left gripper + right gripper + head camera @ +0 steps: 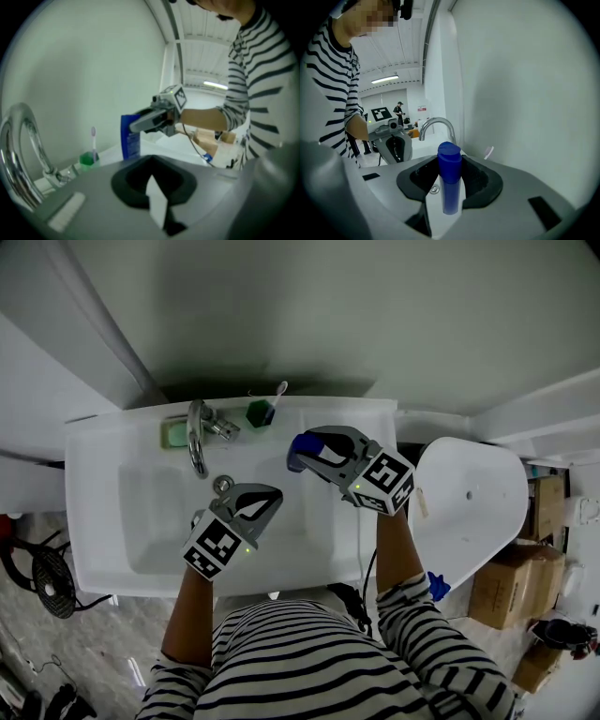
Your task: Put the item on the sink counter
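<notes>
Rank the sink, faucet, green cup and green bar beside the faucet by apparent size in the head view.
1. sink
2. faucet
3. green bar and green cup: these look about alike, so they are left unranked.

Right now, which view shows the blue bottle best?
Right gripper view: the blue bottle stands close and central, cap up, clamped in the right tongs. Left gripper view shows its side farther off, top crossed by those tongs. Head view shows only a blue bit at the tongs' tips.
</notes>
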Tool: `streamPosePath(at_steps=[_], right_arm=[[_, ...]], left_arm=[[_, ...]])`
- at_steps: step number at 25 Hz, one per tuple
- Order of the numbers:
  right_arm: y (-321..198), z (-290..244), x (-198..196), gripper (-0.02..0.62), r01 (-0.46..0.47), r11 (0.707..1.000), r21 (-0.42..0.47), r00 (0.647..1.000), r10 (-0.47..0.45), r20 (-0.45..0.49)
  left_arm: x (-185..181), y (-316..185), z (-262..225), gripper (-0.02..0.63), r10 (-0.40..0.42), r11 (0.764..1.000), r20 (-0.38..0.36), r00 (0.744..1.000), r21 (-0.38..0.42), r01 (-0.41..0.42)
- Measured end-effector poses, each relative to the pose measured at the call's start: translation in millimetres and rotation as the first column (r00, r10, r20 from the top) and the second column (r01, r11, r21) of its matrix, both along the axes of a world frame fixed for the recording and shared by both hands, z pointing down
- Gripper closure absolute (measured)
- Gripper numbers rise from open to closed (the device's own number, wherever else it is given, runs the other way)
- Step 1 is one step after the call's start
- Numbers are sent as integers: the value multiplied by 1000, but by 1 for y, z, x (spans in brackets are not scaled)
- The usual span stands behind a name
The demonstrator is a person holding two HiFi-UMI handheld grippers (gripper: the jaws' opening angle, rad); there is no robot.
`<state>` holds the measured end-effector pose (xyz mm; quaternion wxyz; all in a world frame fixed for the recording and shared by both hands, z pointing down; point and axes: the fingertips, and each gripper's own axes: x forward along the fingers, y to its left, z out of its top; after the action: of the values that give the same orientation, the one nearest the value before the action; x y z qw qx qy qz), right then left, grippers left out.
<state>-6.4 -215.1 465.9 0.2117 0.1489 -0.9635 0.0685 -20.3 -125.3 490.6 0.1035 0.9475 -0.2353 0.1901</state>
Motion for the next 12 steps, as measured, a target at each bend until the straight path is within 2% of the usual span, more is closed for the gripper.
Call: streamPosePath(at_steps=[7,12], right_arm=[[-34,17,-6,446,-55,998,26,998,55,-20],[-56,24,-8,446,-133,989,57,991,134,-18]], left_arm=[[0,2,5,600,19,1000,-6,1000,-10,-19],[0,-1,4,600,22,1000,-19,1000,-9,-22]])
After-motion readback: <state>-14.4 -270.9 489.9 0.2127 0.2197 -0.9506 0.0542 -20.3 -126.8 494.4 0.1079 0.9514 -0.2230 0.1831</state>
